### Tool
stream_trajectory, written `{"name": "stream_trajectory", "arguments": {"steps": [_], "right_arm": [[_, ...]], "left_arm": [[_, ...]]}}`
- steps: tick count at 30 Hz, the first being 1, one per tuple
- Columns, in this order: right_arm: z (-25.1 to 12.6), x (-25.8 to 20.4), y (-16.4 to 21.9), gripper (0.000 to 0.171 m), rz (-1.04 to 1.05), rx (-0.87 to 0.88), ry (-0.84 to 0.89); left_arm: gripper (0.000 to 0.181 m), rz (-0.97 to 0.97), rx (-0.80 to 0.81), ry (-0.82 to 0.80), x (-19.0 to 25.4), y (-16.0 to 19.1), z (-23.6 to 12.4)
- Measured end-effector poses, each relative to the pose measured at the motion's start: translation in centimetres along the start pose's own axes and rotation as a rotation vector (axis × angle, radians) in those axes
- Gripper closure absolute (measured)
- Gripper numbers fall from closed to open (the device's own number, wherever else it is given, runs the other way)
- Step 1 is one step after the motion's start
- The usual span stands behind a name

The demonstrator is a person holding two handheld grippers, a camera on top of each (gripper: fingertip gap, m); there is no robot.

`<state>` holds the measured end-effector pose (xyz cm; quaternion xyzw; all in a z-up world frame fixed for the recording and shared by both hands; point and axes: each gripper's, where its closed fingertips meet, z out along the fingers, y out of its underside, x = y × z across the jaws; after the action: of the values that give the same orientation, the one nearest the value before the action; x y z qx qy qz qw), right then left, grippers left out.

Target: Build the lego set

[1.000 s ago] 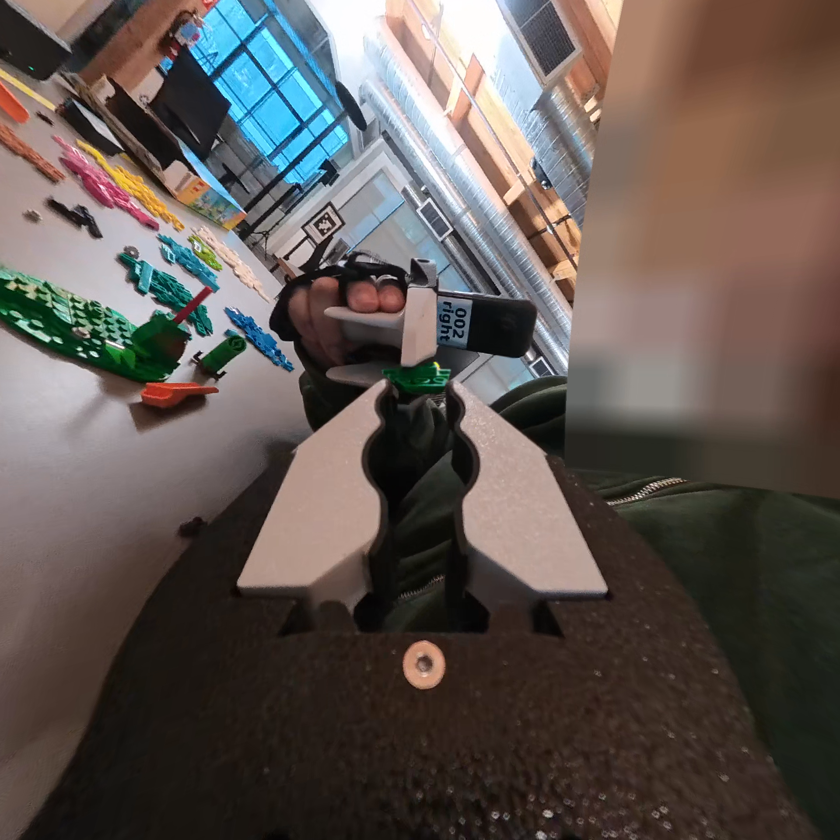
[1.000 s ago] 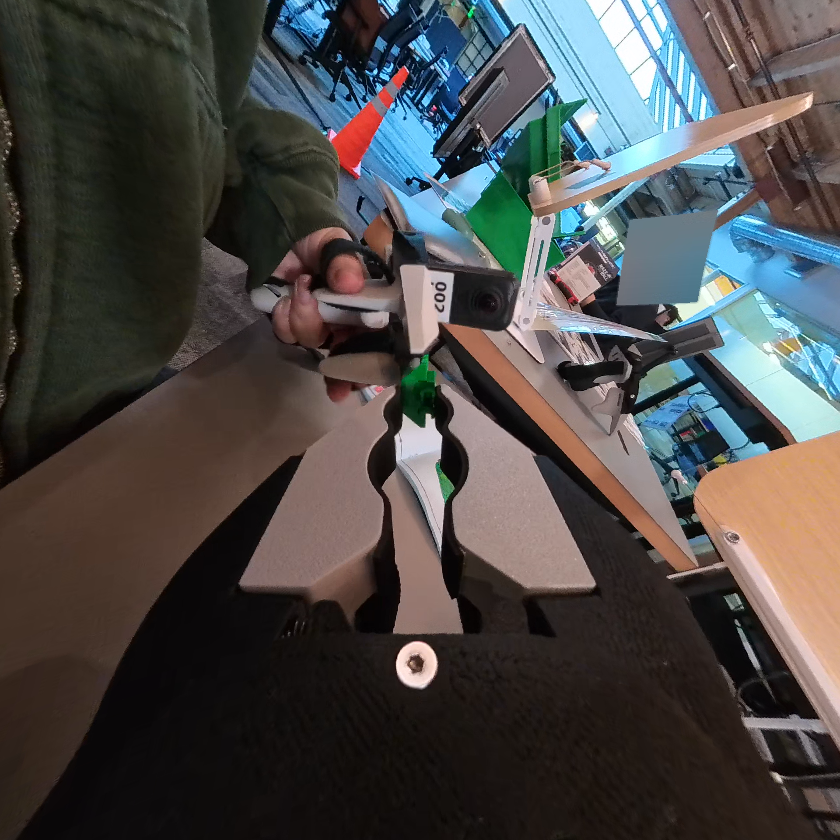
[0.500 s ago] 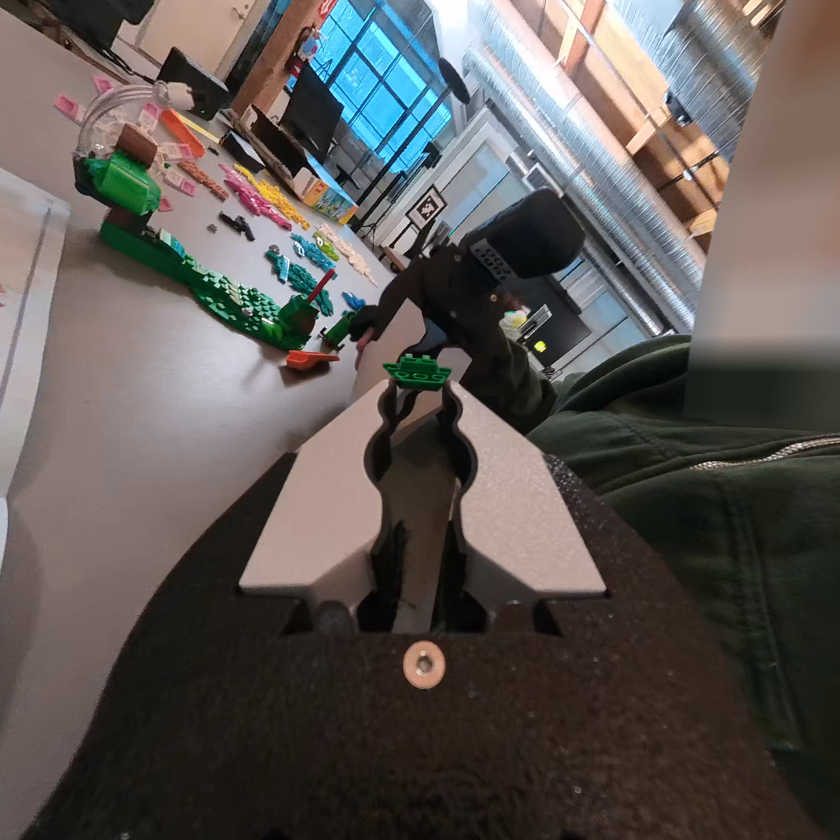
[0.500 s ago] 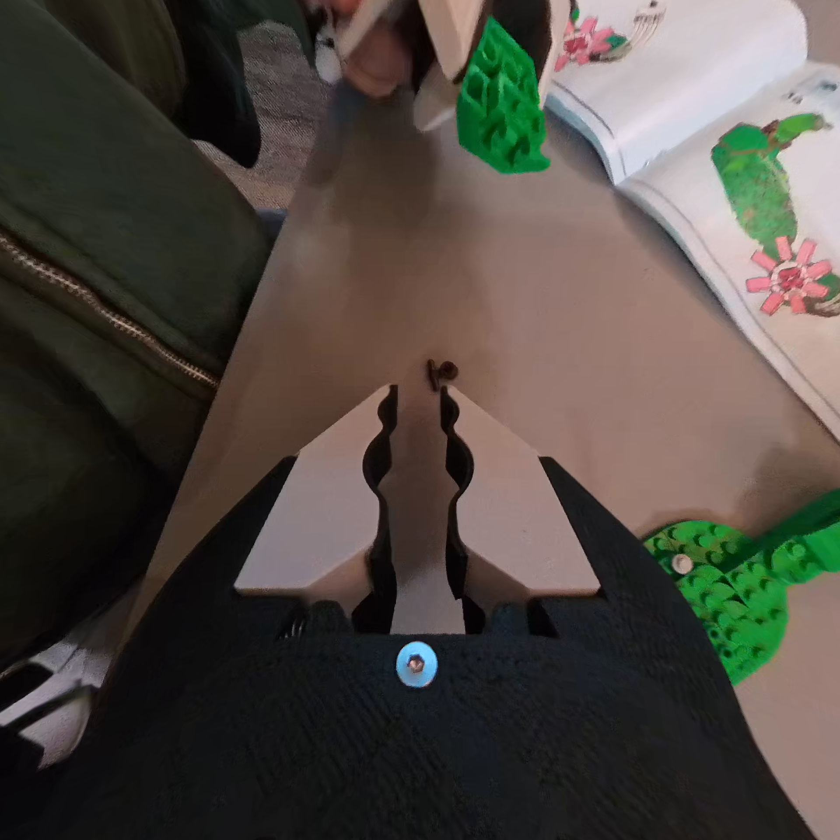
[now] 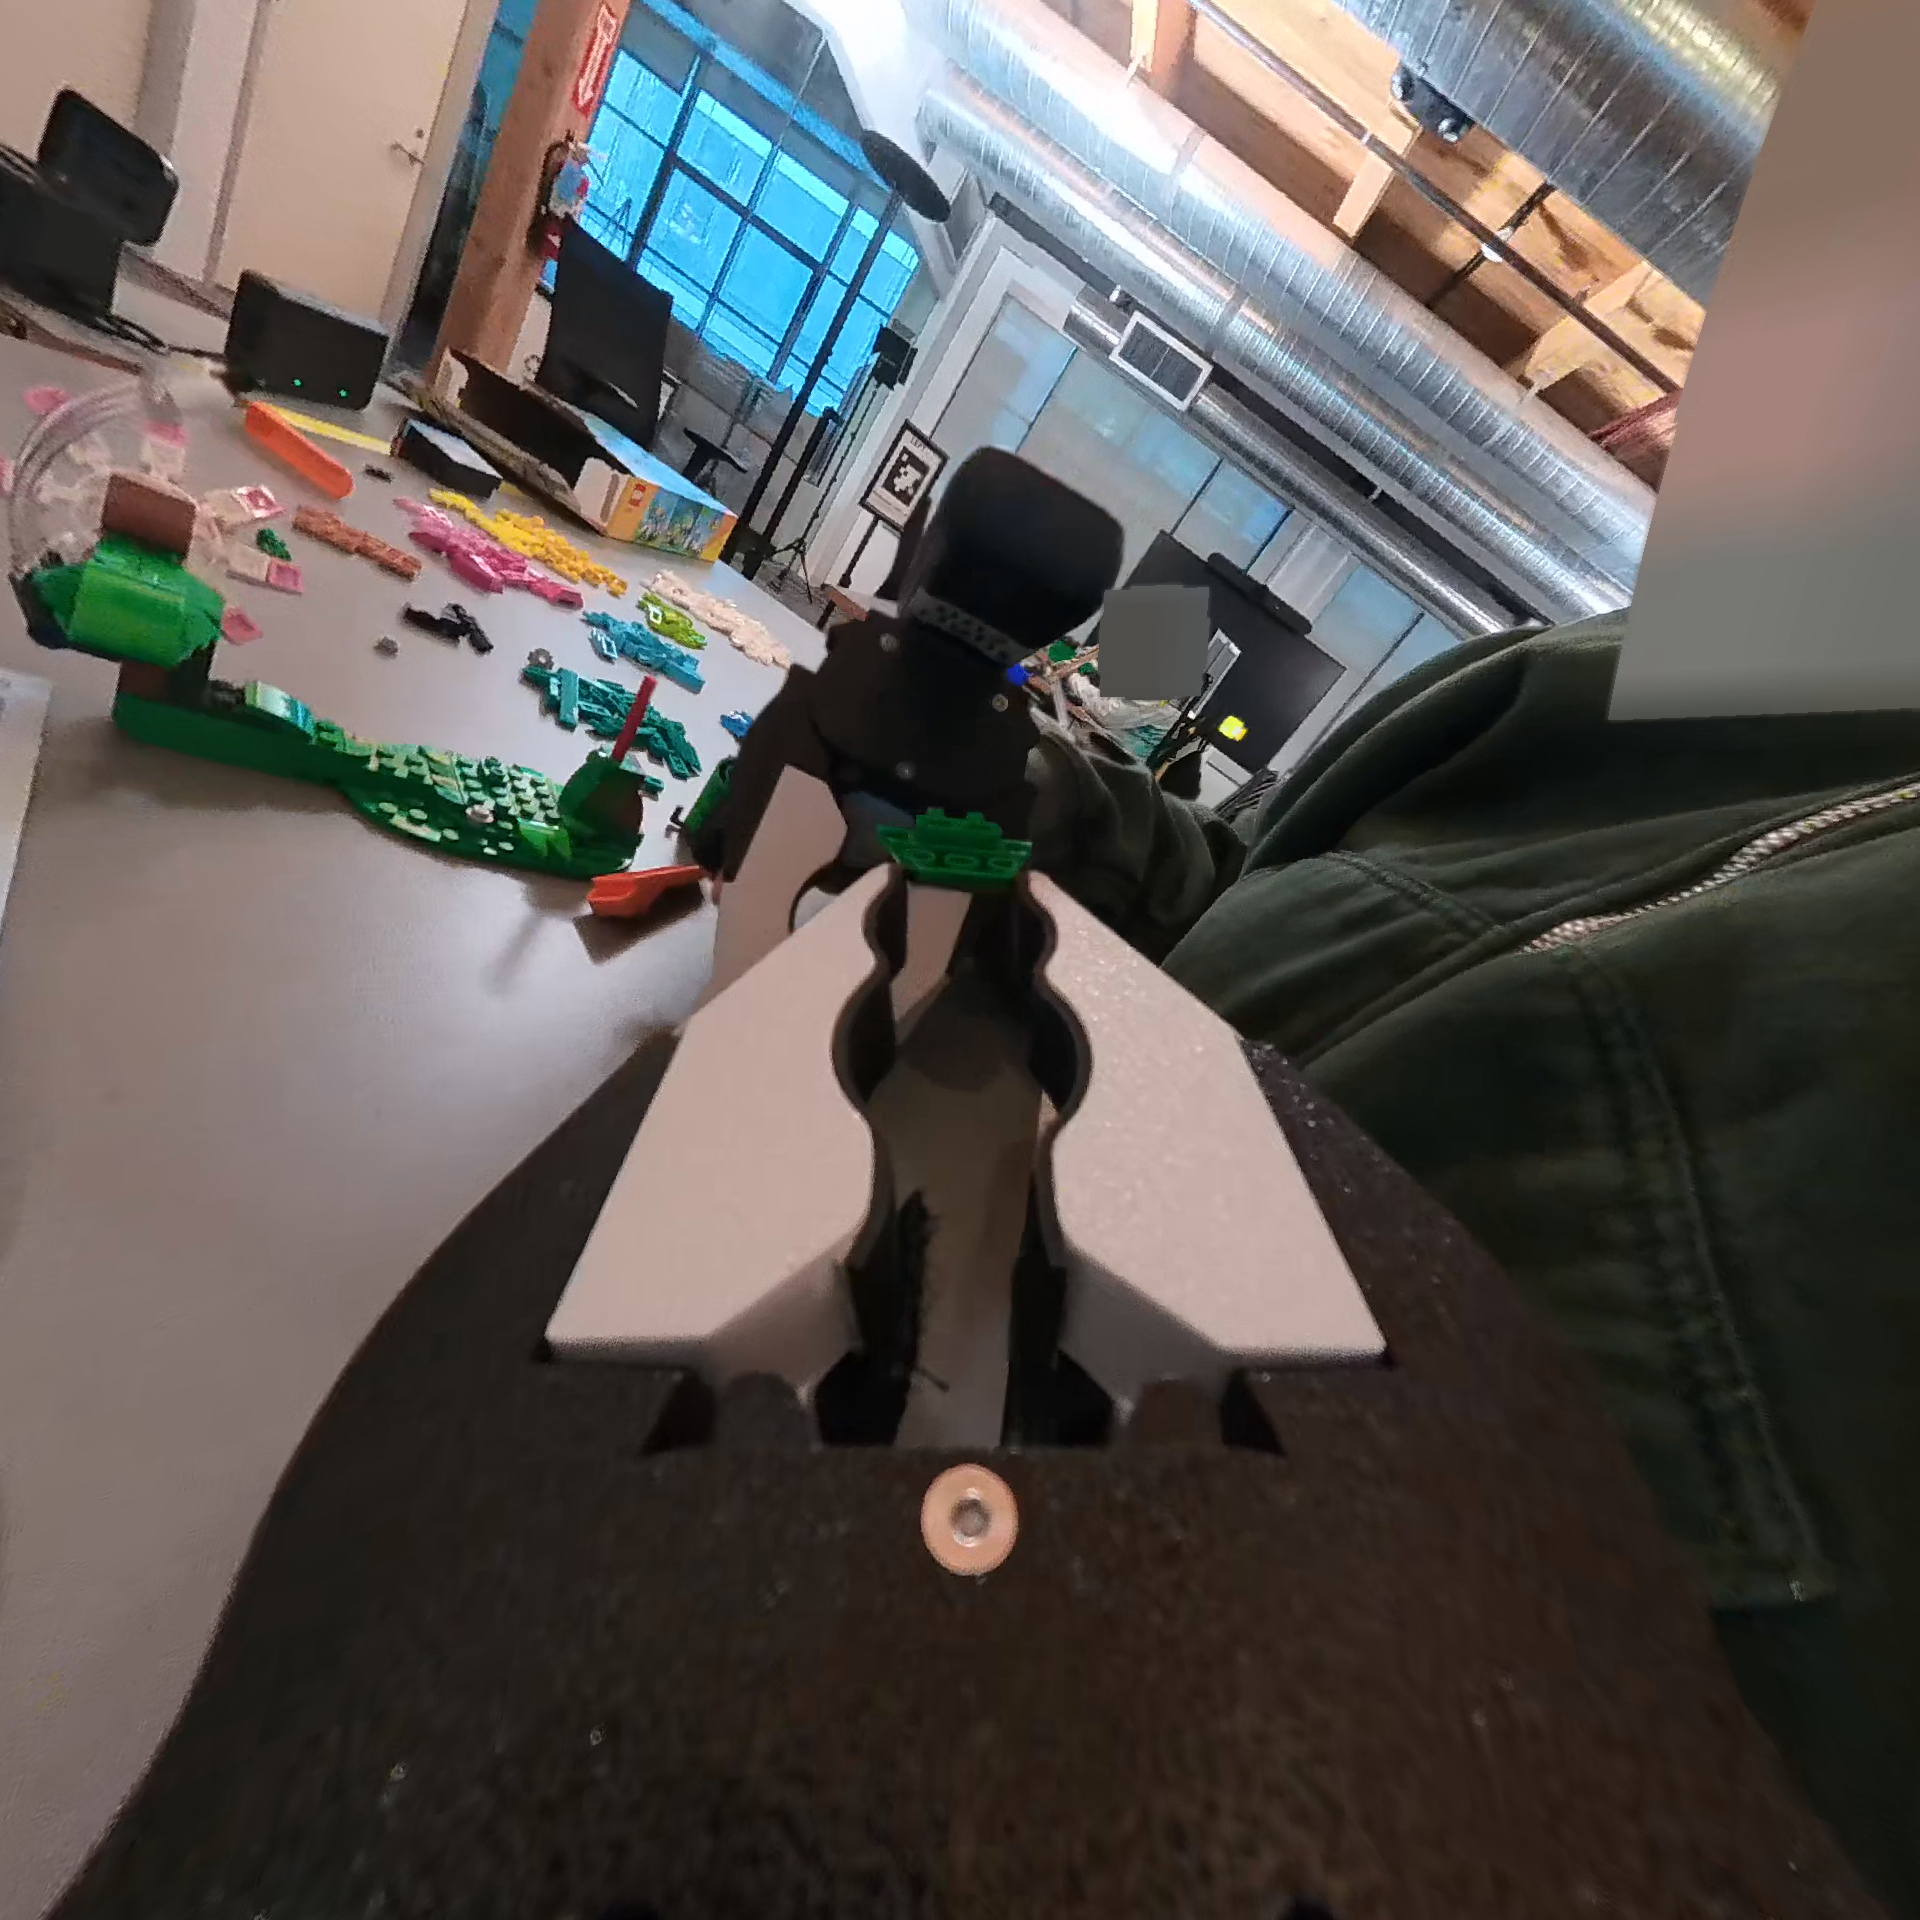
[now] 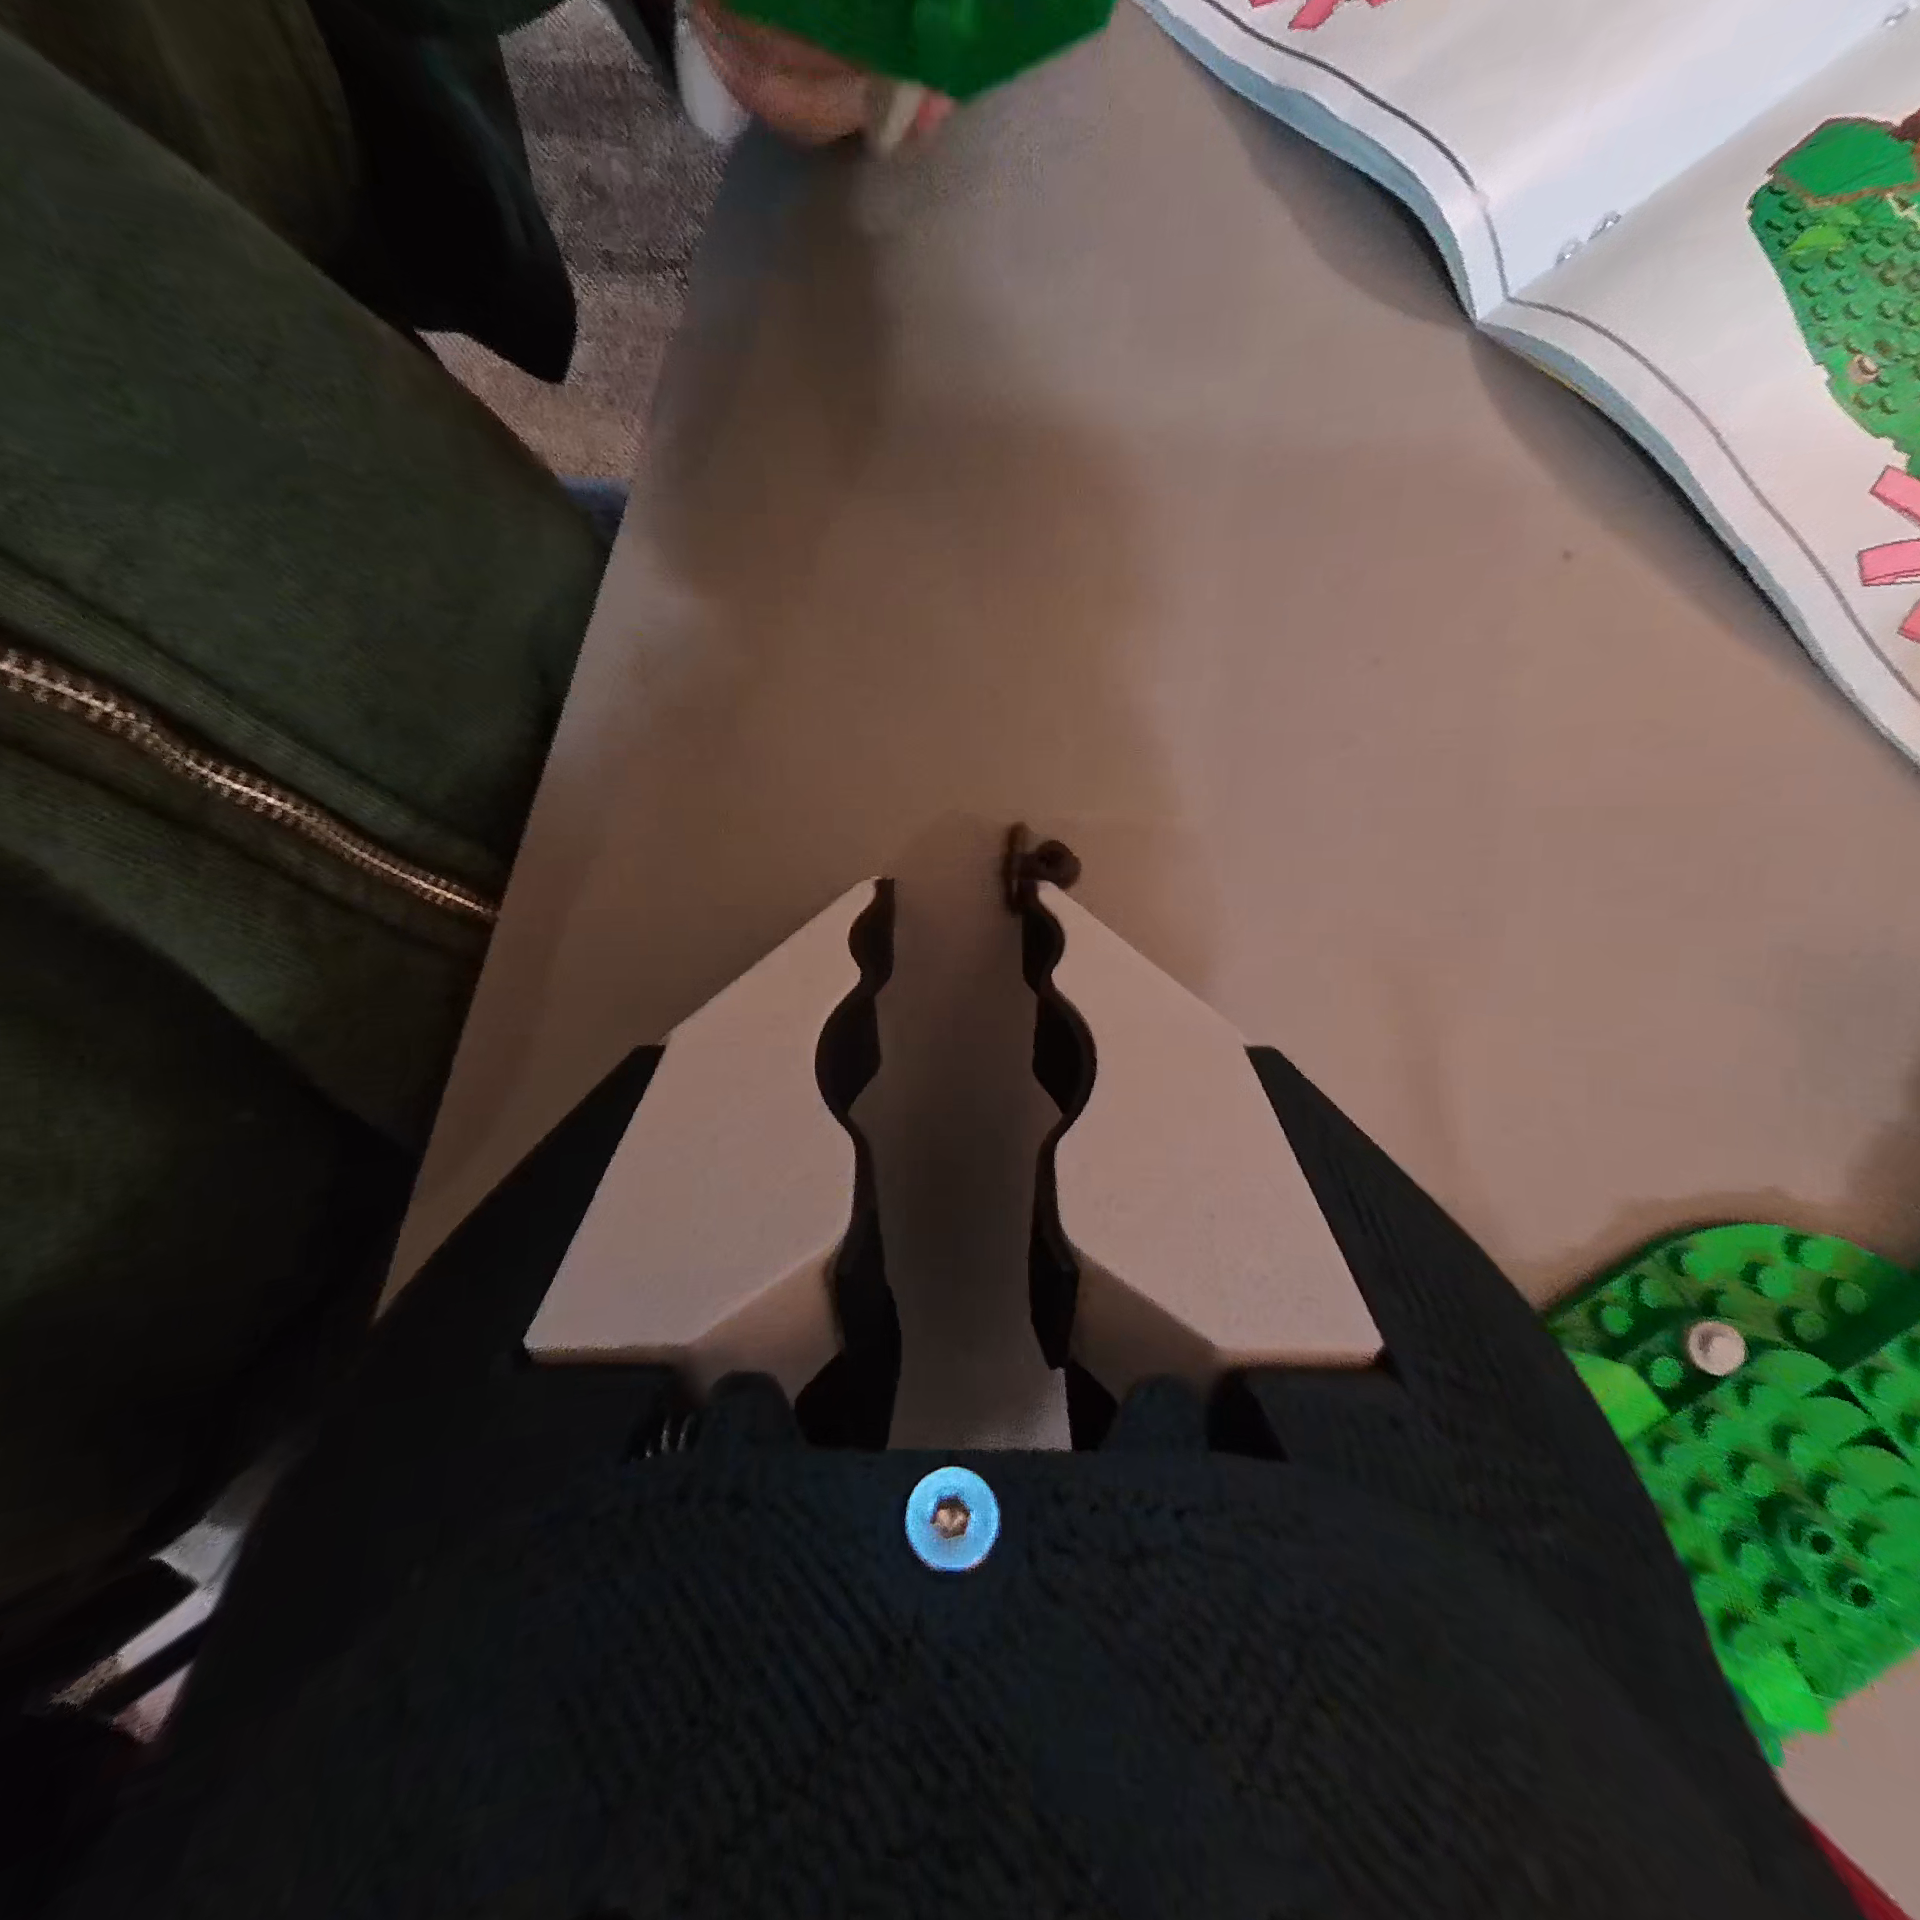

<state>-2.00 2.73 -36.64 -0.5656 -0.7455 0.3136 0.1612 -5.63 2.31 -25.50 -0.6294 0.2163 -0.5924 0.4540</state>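
The left gripper [image 5: 954,883] pinches a small flat green lego piece [image 5: 954,854]. The right gripper [image 6: 951,894] stands apart, empty, over the grey tabletop [image 6: 1195,623].

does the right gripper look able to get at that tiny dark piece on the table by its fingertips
Probably yes. The right gripper is open and empty, and the small dark piece lies on bare table just past its right fingertip, nothing lying between. It sits slightly off the gap's centre, so a small sideways shift seems needed.

Bare counter ahead of the right tool

Open counter [image 6: 1039,582] stretches forward; the small dark piece [image 6: 1039,864] sits at the right fingertip, the open instruction booklet [image 6: 1621,260] bounds the far right, and the green baseplate build [image 6: 1766,1455] crowds the near right.
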Motion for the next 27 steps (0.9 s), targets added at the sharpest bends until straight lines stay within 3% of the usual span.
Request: {"name": "stream_trajectory", "arguments": {"steps": [1,6,15,27], "right_arm": [[0.0,-0.3,0.0,0.148,0.003,0.002,-0.011],[0.1,-2.5,-0.3,0.148,-0.003,0.019,-0.108],[-1.4,1.5,-0.4,0.152,-0.089,0.036,0.019],[0.1,1.6,-0.1,0.157,-0.194,-0.01,-0.031]], "left_arm": [[0.163,0.007,0.004,-0.006,0.0,-0.1,0.0],[0.164,0.008,0.024,-0.005,0.0,-0.4,-0.2],[0.163,0.021,-0.001,-0.012,0.0,0.0,-0.1],[0.163,0.018,-0.018,-0.01,0.1,0.4,-0.2]]}}
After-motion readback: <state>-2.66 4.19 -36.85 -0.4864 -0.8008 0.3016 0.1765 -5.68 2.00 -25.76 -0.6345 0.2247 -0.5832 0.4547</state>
